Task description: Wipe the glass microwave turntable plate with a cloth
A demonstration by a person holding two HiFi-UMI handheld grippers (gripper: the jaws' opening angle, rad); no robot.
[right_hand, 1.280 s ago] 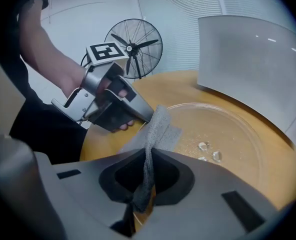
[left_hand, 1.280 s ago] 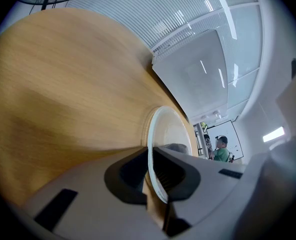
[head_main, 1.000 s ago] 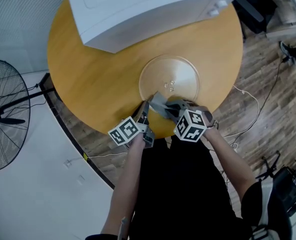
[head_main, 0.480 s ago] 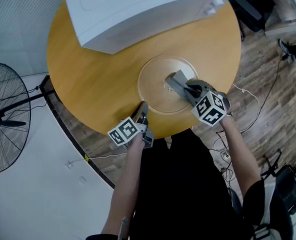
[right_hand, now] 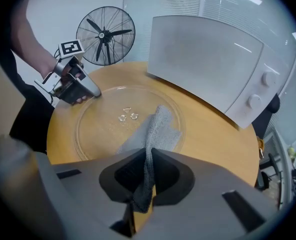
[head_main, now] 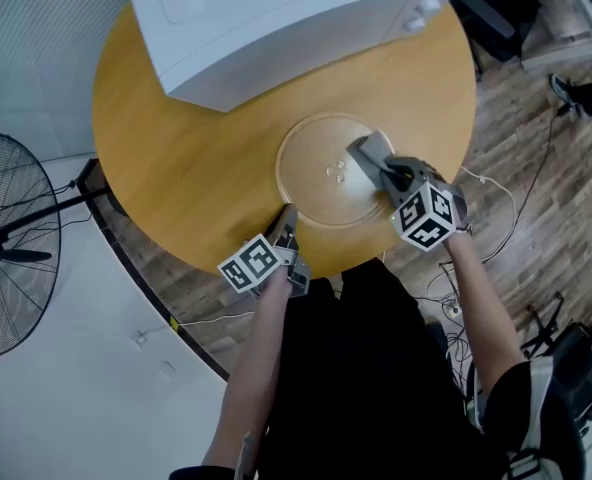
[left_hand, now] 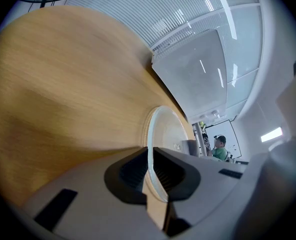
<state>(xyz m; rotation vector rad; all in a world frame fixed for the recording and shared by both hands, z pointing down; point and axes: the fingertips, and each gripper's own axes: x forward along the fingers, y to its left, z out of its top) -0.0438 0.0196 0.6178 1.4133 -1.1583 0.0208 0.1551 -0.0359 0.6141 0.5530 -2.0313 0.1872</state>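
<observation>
The round glass turntable plate (head_main: 321, 193) lies flat on the wooden table (head_main: 176, 148), in front of the microwave. My left gripper (head_main: 287, 214) is shut on the plate's near-left rim; in the left gripper view the rim (left_hand: 149, 151) runs between its pads. My right gripper (head_main: 382, 174) is shut on a grey cloth (head_main: 369, 155), which lies on the right part of the plate. In the right gripper view the cloth (right_hand: 157, 131) hangs from the jaws onto the glass (right_hand: 105, 129), right of the plate's centre hub (right_hand: 127, 115).
A white microwave (head_main: 276, 18) stands at the back of the round table, close behind the plate. A floor fan (head_main: 6, 248) stands to the left, off the table. The table's edge runs just under both grippers, with cables on the floor to the right.
The right gripper has swept the cloth from the plate's near edge beside the left gripper across to the plate's right side. The left gripper has kept its hold and place.
</observation>
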